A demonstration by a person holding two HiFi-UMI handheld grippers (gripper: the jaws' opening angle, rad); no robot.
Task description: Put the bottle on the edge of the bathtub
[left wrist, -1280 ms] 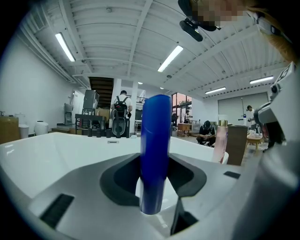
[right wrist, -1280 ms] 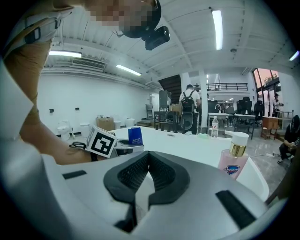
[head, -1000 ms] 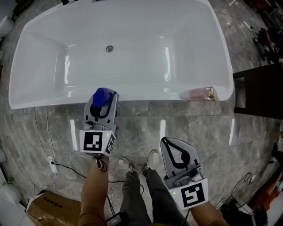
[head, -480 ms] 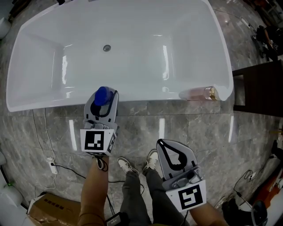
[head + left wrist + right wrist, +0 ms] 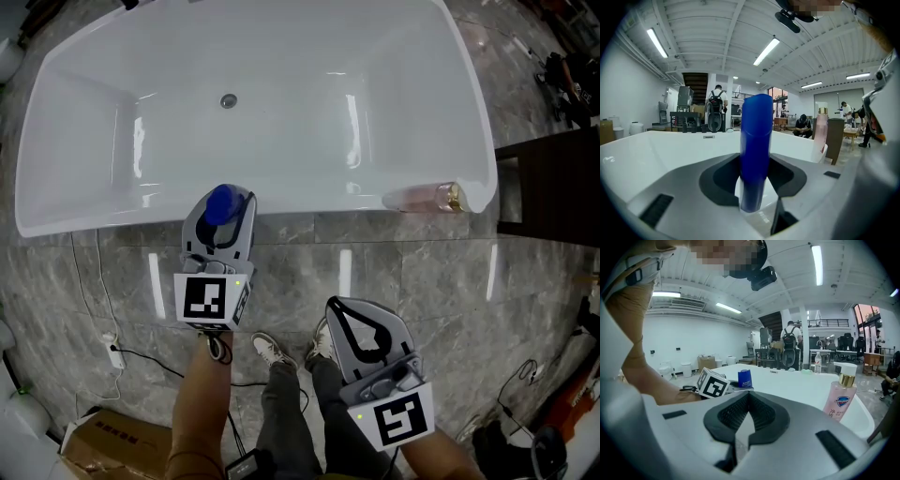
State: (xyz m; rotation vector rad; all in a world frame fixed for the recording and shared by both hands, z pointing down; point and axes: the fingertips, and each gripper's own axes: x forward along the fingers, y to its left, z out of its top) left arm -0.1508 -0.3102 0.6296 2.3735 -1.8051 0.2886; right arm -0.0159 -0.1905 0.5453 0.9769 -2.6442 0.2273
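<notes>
Grey marble flooring [image 5: 422, 281] is seen around a white bathtub [image 5: 112, 223]. A blue bottle [image 5: 221, 202] is held upright at the tub's near rim, clamped between the half-parted jaws of the left gripper [image 5: 224, 217]; whether its base is touching the rim cannot be told. The right gripper [image 5: 343, 309] is held over the floor, its jaws closed together with nothing between them. A pink pump bottle [image 5: 422, 198] is seen on the rim at the tub's right end.
</notes>
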